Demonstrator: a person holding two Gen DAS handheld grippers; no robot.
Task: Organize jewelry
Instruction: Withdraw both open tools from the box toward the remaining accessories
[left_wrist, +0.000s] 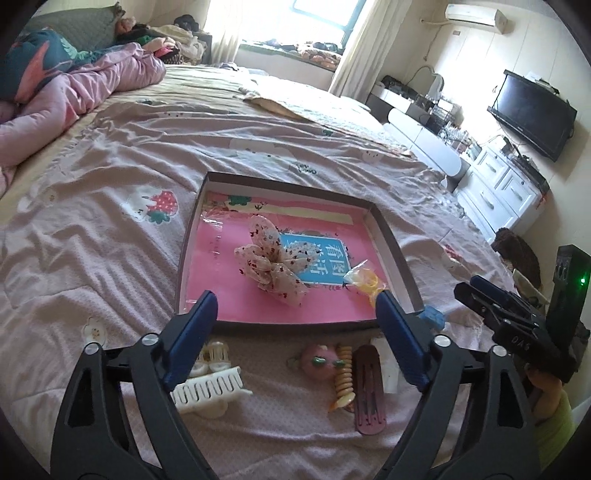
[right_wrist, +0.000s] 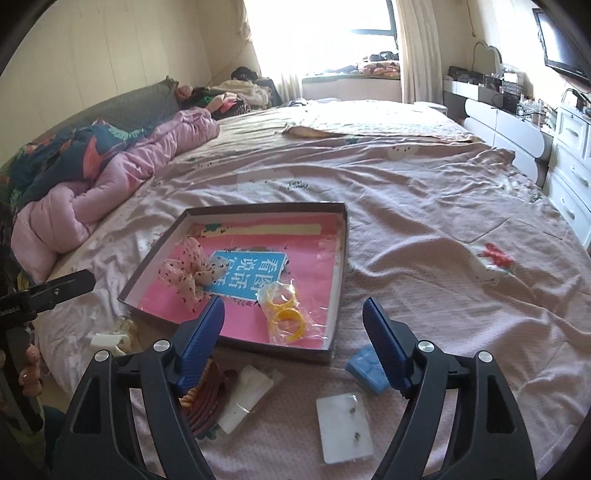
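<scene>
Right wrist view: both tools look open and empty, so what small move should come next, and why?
Probably lower the right tool onto the white earring card lying just below it on the bedspread. The scrunchie and bagged yellow rings already sit in the box; this card lies outside, closest.

Blue label (right_wrist: 246, 275) in tray (right_wrist: 338, 280): "看图说话".

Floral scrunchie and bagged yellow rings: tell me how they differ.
The floral scrunchie is sheer pale fabric with dark specks, lying bare; the yellow rings are hard-looking plastic, sealed in a clear bag. The scrunchie lies near the tray's middle, the rings toward one near corner. Both lie inside the tray.
</scene>
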